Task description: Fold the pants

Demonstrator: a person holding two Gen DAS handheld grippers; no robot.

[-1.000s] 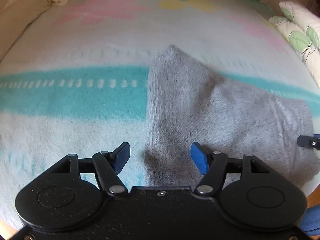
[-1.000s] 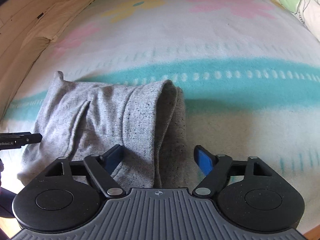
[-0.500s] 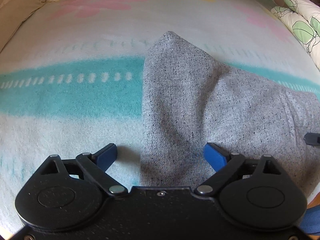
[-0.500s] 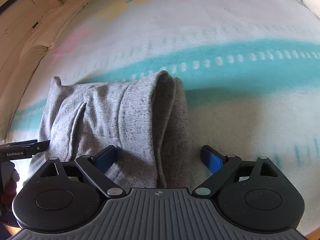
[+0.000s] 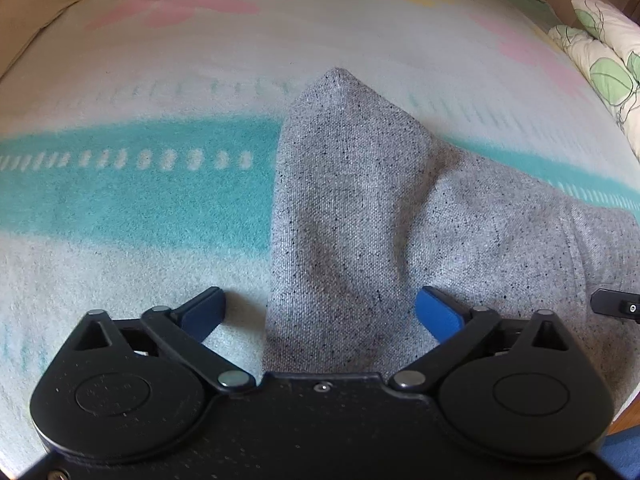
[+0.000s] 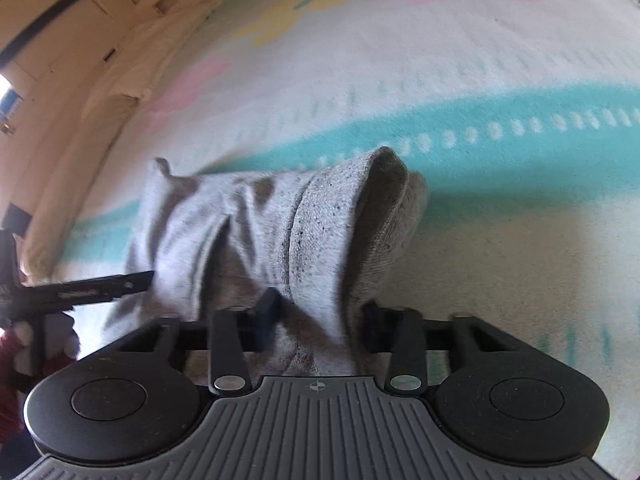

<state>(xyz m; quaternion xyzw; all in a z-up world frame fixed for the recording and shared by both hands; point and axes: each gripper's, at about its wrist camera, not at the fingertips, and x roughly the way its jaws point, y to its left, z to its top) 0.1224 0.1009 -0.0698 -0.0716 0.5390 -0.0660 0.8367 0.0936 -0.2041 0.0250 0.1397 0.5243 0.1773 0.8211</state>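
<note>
Folded grey speckled pants lie on a pastel blanket. In the left wrist view my left gripper is open, its blue fingers either side of the pants' near left edge, touching nothing. In the right wrist view my right gripper is shut on the near right edge of the pants and lifts it, so the layered fold stands up off the blanket. The left gripper's finger shows at the left of that view.
The blanket has a teal band, pink and yellow flowers. A leaf-print pillow lies at the far right. A beige cushion and wooden bed frame run along the far left. The bed's near edge is just below both grippers.
My right gripper has closed on the pants' right edge and raised it. My left gripper has opened wider and moved in around the left edge.
</note>
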